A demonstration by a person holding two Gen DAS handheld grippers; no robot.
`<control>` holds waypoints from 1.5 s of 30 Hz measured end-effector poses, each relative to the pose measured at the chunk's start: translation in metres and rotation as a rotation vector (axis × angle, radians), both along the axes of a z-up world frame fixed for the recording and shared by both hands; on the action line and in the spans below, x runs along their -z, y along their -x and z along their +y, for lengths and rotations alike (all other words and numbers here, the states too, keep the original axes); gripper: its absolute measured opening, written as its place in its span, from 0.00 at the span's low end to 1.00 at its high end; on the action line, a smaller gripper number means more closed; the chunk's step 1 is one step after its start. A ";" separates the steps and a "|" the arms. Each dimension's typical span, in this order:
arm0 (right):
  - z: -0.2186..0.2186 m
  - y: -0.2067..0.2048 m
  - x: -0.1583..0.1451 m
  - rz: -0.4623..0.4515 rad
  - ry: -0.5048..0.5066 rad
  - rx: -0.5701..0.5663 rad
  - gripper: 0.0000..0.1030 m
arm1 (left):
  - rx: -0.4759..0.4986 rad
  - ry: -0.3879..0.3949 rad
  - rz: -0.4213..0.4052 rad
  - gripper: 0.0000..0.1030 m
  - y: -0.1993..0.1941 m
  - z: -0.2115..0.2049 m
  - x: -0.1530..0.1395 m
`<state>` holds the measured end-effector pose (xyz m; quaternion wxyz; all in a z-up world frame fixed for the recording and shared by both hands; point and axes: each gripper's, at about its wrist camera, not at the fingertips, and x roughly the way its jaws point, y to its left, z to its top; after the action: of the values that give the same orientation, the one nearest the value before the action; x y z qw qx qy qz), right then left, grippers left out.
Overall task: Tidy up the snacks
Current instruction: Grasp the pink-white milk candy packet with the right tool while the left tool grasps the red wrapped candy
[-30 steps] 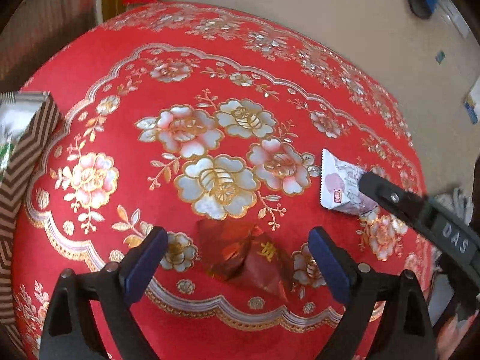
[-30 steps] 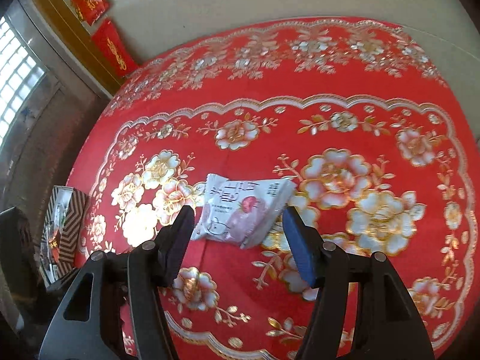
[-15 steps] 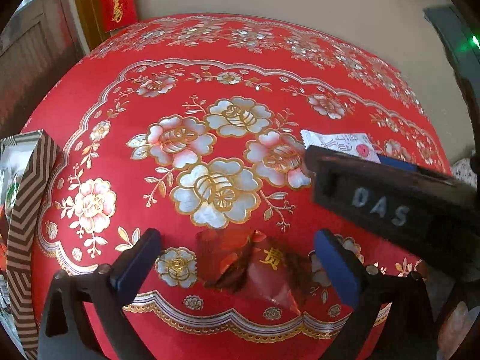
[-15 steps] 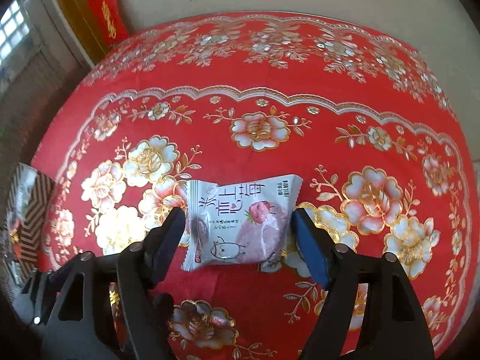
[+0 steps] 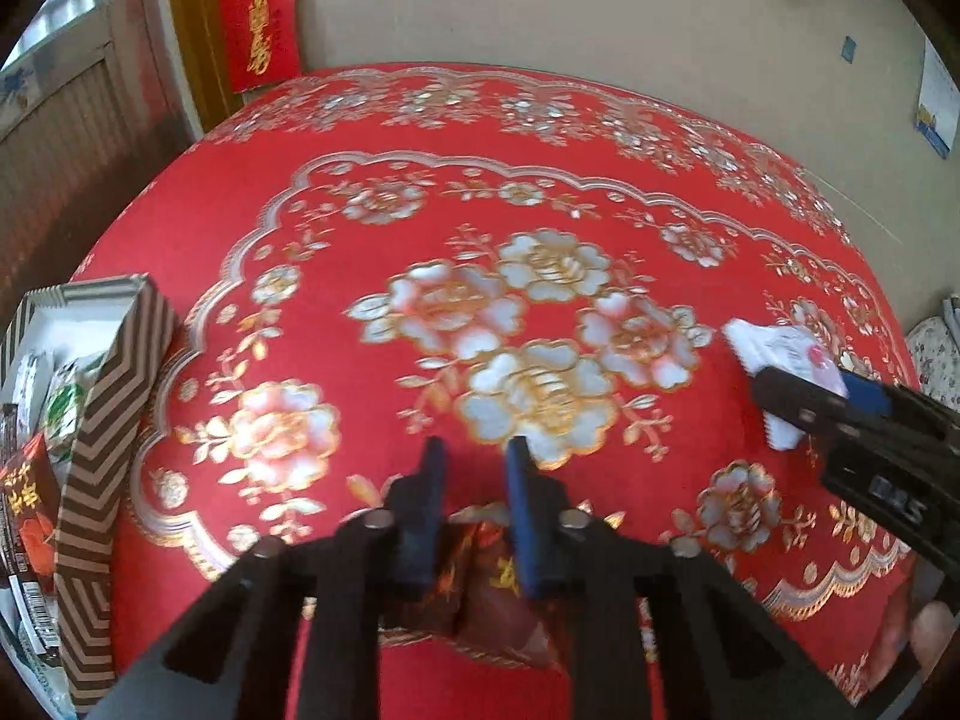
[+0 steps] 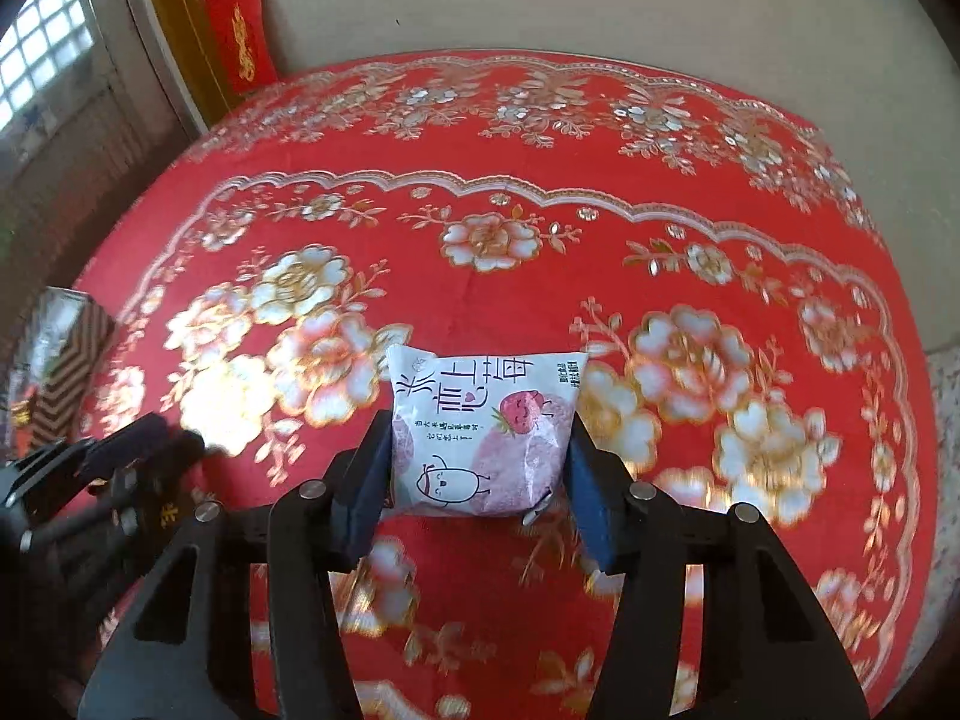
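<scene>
While the striped box (image 5: 90, 468) sits at the far left edge of the red flowered tablecloth (image 5: 480, 192), with packets lying inside it, the left gripper (image 5: 471, 480) has its blue pads drawn close together on a crumpled red foil packet (image 5: 480, 576) with gold print. The packet bunches between and below the pads near the cloth's front border; whether it is lifted off the cloth cannot be told. To the right, the white snack pouch (image 5: 780, 360) shows only as a blurred corner with a serrated edge, crossed by the black body of the right gripper (image 5: 840, 402).

From the right wrist camera the pouch (image 6: 483, 435) reads clearly: a puffy white pillow pack with dark Chinese lettering, a pink strawberry with a face, a pale pink round cake and a line-drawn cartoon figure. The right gripper (image 6: 477, 468) has its pads pressed against the pouch's two side edges, the gap set by the pack's width, above the cloth's central flowers. This camera also shows the left gripper (image 6: 144, 444) as a dark shape at the left, with the box (image 6: 66, 372) beyond it. The red packet is hardly visible from this side, whereas the left wrist camera shows it but leaves the pouch's print unreadable.
</scene>
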<state>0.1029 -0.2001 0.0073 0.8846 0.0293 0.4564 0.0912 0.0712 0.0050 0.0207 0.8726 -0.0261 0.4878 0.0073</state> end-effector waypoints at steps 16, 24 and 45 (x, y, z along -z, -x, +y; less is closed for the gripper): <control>0.022 0.060 -0.016 -0.041 -0.101 -0.046 0.52 | -0.017 0.101 0.035 0.56 0.033 0.038 -0.007; 0.019 0.067 -0.014 -0.034 -0.125 -0.046 0.52 | 0.128 0.089 0.019 0.67 0.049 0.031 -0.015; 0.027 0.074 -0.017 -0.038 -0.152 -0.050 0.52 | 0.373 -0.007 0.045 0.75 0.063 0.013 -0.012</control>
<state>0.0287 -0.1735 0.0242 0.8857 0.0832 0.4320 0.1483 0.0078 0.0183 0.0330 0.8478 0.0680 0.5035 -0.1522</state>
